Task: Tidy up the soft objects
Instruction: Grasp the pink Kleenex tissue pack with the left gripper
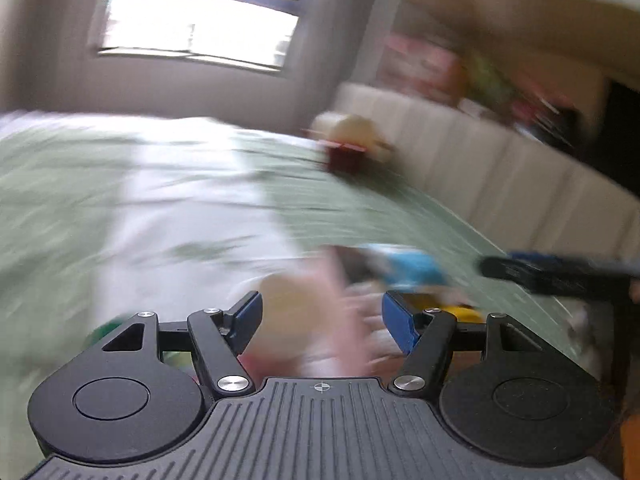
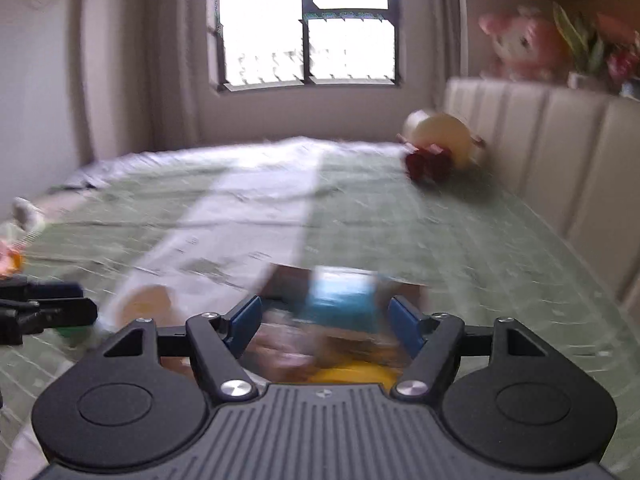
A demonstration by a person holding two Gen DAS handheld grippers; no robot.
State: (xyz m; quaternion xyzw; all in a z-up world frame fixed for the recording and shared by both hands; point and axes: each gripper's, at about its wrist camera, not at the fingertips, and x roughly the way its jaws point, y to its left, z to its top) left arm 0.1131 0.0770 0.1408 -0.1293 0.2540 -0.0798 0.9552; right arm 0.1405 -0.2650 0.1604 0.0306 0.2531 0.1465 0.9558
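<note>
Both views are motion-blurred. My left gripper (image 1: 322,320) is open low over a green bed sheet (image 1: 60,208), with a blurred pink and cream soft toy (image 1: 320,320) between its fingers. A blue soft object (image 1: 412,268) lies just beyond it. My right gripper (image 2: 324,326) is open, with the blue soft object (image 2: 340,300) and a yellow and brown blurred toy (image 2: 348,372) between its fingers. The right gripper also shows at the right edge of the left wrist view (image 1: 552,276). The left gripper also shows at the left edge of the right wrist view (image 2: 44,308).
A cream plush with a red part (image 2: 436,148) lies by the padded headboard (image 2: 560,160). A pink plush (image 2: 524,44) and flowers sit on the ledge above. Small toys (image 2: 16,236) lie at the bed's left edge. A window (image 2: 308,24) is behind.
</note>
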